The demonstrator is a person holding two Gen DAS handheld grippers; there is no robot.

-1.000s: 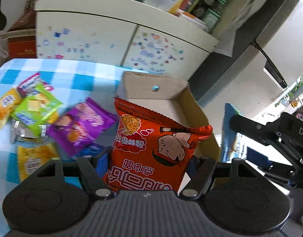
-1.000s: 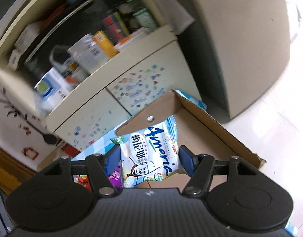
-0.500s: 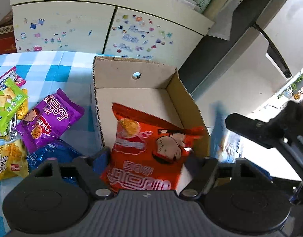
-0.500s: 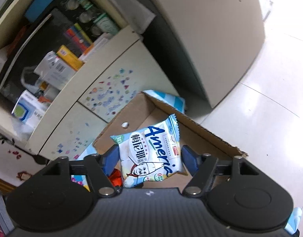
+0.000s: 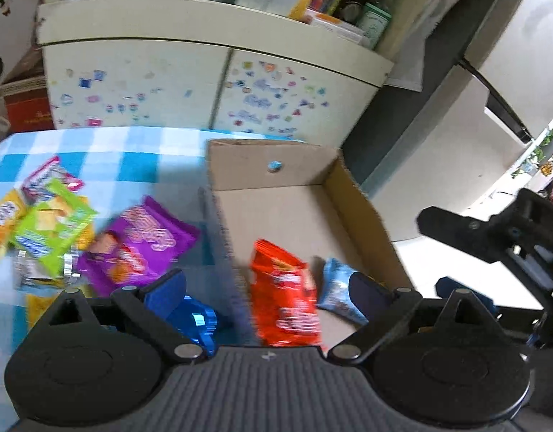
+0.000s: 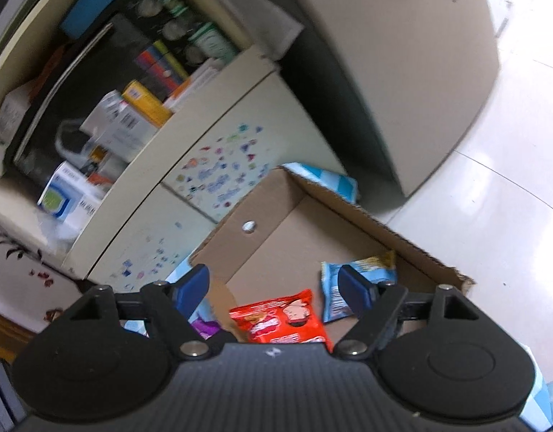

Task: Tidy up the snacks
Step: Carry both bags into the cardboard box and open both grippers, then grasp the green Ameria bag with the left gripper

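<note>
**Both packets down in the box**

Your left gripper (image 5: pixel 265 284) has just been spreading its jaws and now stands wide, nothing pinched between the blue pads (image 5: pixel 166 289). The red packet (image 5: pixel 285 297) lies loose on the floor of the cardboard box (image 5: pixel 276 212), near the front, blurred in the left wrist view. Just to its right sits the light blue packet (image 5: pixel 339 297), also inside the box.

Your right gripper (image 6: pixel 274 286) has been easing apart too, and its jaws are released, empty, hanging above the box (image 6: pixel 298 237). From that view the red packet (image 6: pixel 281 320) and the light blue packet (image 6: pixel 343 288) lie side by side below the fingers.

Out on the blue checked tablecloth (image 5: pixel 96 158), left of the box, wait a purple packet (image 5: pixel 139 244), a green packet (image 5: pixel 53 226) and a yellow packet (image 5: pixel 4 216).
</note>
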